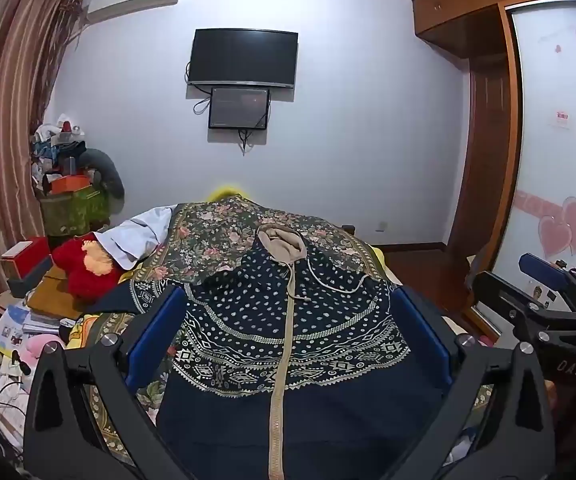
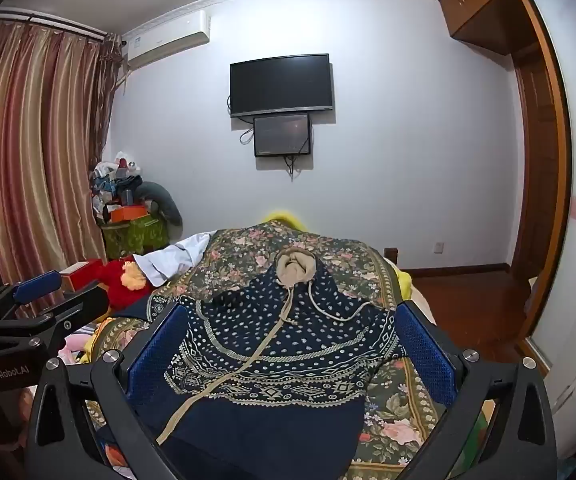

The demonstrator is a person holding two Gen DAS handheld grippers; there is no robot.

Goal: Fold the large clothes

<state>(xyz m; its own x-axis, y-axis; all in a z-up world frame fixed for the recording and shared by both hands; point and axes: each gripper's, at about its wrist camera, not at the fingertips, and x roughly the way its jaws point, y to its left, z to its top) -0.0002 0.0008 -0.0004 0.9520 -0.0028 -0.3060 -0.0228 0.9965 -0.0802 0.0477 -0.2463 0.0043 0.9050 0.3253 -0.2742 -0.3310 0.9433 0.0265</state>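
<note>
navy knit, patterned with pale dots and geometric bands — a hooded garment [image 1: 288,320] is laid flat on the bed, front up, its beige-lined hood [image 1: 281,242] at the far end and its plain dark hem nearest the cameras. a beige zip placket [image 1: 281,380] is seen running down the middle, and a pale drawstring [image 1: 340,284] is looped over the right chest. the floral bedspread [image 1: 215,232] is spread beneath the garment and shows around it on all sides.

left tool [image 1: 288,320]: blue-padded fingers [image 1: 155,332] are held wide apart, with nothing clamped; the garment is framed between them in the left wrist view, though whether it is touched cannot be told. right tool [image 2: 288,344]: fingers [image 2: 424,344] likewise spread wide, nothing gripped. each tool is visible at the edge of the other's view — the right one at the right edge of the left wrist view, the left one at the left edge of the right wrist view.

also recorded: a red soft toy [image 1: 83,268] and a pale blue-white cloth [image 1: 135,236] at the bed's left side; a cluttered pile of boxes and clothes [image 1: 67,176] in the corner; striped curtains [image 1: 3,120]; a wall-mounted television [image 1: 243,58] with a smaller screen [image 1: 239,108] below it; an air conditioner [image 1: 135,4]; a wooden wardrobe [image 1: 488,100] at right.
</note>
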